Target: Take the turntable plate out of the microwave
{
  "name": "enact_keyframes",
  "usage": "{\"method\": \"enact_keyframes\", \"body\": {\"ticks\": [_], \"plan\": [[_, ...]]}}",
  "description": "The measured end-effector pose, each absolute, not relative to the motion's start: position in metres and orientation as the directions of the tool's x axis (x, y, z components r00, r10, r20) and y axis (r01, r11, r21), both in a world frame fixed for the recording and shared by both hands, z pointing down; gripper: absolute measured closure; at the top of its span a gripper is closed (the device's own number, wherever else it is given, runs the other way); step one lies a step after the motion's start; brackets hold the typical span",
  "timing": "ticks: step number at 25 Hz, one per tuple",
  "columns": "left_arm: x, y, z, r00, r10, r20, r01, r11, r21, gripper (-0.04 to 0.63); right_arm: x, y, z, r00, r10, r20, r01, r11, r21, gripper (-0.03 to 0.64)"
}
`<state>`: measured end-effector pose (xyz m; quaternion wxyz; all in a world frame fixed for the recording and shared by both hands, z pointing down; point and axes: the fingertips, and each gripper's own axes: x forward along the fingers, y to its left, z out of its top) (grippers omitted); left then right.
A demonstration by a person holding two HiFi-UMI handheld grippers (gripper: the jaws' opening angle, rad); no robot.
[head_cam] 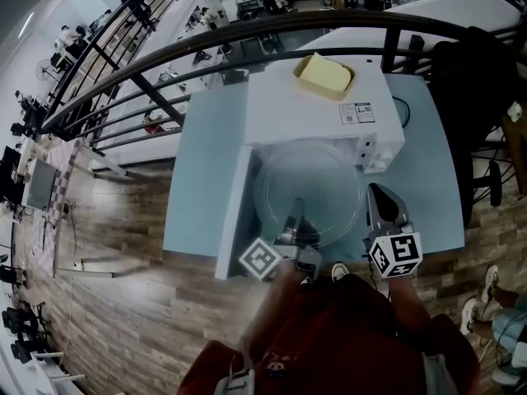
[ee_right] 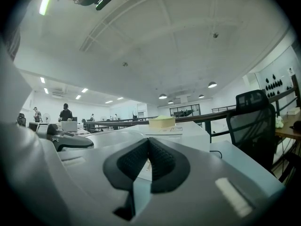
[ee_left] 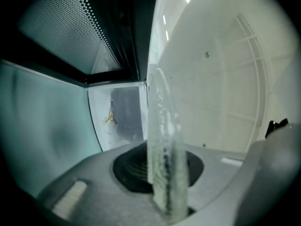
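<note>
Bright light is given by ceiling lamps (ee_right: 212,84). All views are bent round and darkened at the edges. The plate (ee_left: 164,173) is blurred up close.

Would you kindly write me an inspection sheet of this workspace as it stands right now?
Surface: light blue table, carrying the microwave.
Job's things: white microwave, door swung open to the left; glass turntable plate at its open front.
Clutter: yellow block in a shallow tray on the microwave's top.
Grippers: left gripper shut on the plate's near rim; right gripper shut, empty, beside the plate.
Cables: dark cable on the table, right of the microwave.
Surroundings: dark railing behind, black chair at right, open office beyond.
</note>
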<state>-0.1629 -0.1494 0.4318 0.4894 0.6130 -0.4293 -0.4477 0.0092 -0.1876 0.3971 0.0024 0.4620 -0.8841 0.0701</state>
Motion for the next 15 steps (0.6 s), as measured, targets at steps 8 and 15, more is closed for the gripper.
{"method": "enact_keyframes", "body": {"ticks": [8, 15], "plan": [[-0.1620, -0.1462, 0.4299, 0.219, -0.967, -0.127, -0.086, -0.149, 0.985, 0.568, 0.0102, -0.1851, 0.3974, -0.582, -0.810, 0.071, -0.811, 0.572, -0.124, 0.615], [-0.1614, -0.1455, 0.4295, 0.215, -0.968, -0.127, -0.097, -0.151, 0.984, 0.568, 0.0097, -0.1839, 0.4012, -0.597, -0.798, 0.083, -0.801, 0.588, -0.112, 0.615]]}}
